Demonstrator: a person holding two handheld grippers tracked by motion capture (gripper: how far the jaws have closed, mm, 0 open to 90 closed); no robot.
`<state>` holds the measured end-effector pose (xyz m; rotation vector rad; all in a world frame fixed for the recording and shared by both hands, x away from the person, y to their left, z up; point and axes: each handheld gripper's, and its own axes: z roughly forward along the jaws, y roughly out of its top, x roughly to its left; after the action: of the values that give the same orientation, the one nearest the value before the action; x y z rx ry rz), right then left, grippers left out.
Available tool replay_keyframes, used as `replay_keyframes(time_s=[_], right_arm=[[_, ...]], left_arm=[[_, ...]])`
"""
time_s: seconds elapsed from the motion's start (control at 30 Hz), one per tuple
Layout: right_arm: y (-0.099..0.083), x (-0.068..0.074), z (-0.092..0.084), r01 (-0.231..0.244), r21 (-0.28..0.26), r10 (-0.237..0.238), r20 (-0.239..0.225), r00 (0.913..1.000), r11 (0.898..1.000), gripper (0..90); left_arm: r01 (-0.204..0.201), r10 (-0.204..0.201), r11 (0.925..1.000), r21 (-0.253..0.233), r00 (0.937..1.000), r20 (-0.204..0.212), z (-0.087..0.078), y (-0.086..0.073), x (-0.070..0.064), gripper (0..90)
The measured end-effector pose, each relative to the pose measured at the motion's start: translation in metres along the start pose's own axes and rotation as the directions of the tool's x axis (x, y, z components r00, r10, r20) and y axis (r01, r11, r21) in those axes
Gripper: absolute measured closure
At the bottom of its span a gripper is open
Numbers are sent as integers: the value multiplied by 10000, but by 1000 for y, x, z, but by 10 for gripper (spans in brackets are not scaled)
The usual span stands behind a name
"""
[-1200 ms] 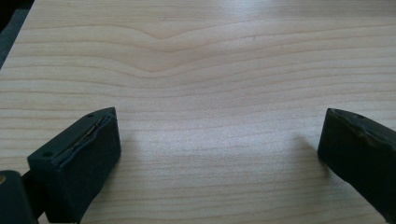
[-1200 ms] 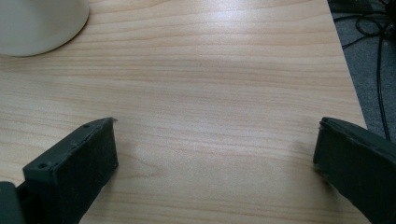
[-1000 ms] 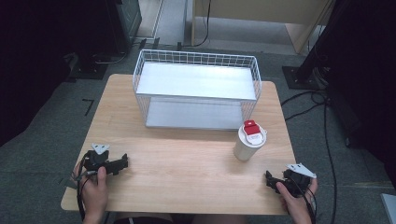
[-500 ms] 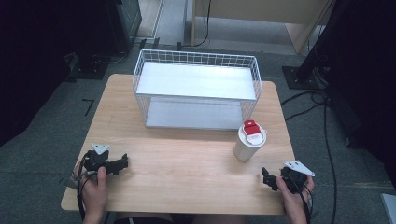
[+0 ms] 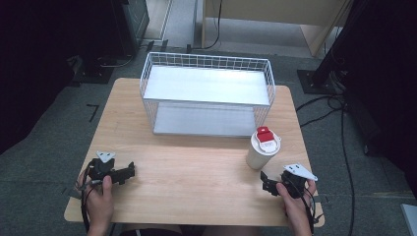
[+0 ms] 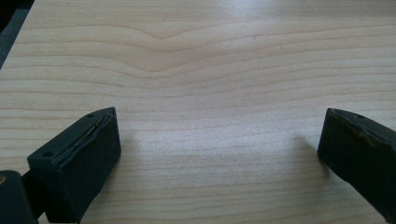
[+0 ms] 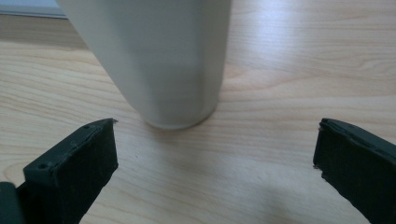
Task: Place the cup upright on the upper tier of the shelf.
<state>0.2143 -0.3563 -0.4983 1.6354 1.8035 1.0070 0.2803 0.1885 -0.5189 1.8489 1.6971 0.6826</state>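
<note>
Right gripper (image 5: 268,183): held low over the near right part of the wooden table (image 5: 196,172); jaws spread wide with nothing between them, seen plainly in the right gripper view (image 7: 212,163).
Cup (image 5: 262,150): a pale, cream-coloured lidded cup, standing upright on the table just ahead of the right gripper's fingertips, apart from them. In the right gripper view its base (image 7: 173,70) sits beyond the gap between the jaws, a little toward the left finger, with bare wood between cup and pads.
Lid: white with a red tab (image 5: 265,134) on top, seated on the cup.
Left gripper (image 5: 129,171): low over the near left part of the table, well apart from the cup; jaws wide open and holding nothing. In the left gripper view (image 6: 217,149) plain wood grain lies between and ahead of its fingers.
Hands: the person's right hand (image 5: 293,199) grasps the right gripper from behind; the left hand (image 5: 101,196) grasps the left one likewise.
Wire shelf rack (image 5: 206,61): a white two-level basket-shelf at the far side of the table, beyond both sets of fingers and behind the cup, not touching it.
Cables: dark leads trail from each gripper toward the table's near edge.
</note>
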Motion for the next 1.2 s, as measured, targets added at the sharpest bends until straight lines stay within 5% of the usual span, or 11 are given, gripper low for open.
replay_keyframes(time_s=[1.2], right_arm=[[44, 32, 33, -420, -1554, 395, -192, 9990, 9870, 77]], left_arm=[[23, -23, 10000, -2, 10000, 5, 0, 0, 0, 0]])
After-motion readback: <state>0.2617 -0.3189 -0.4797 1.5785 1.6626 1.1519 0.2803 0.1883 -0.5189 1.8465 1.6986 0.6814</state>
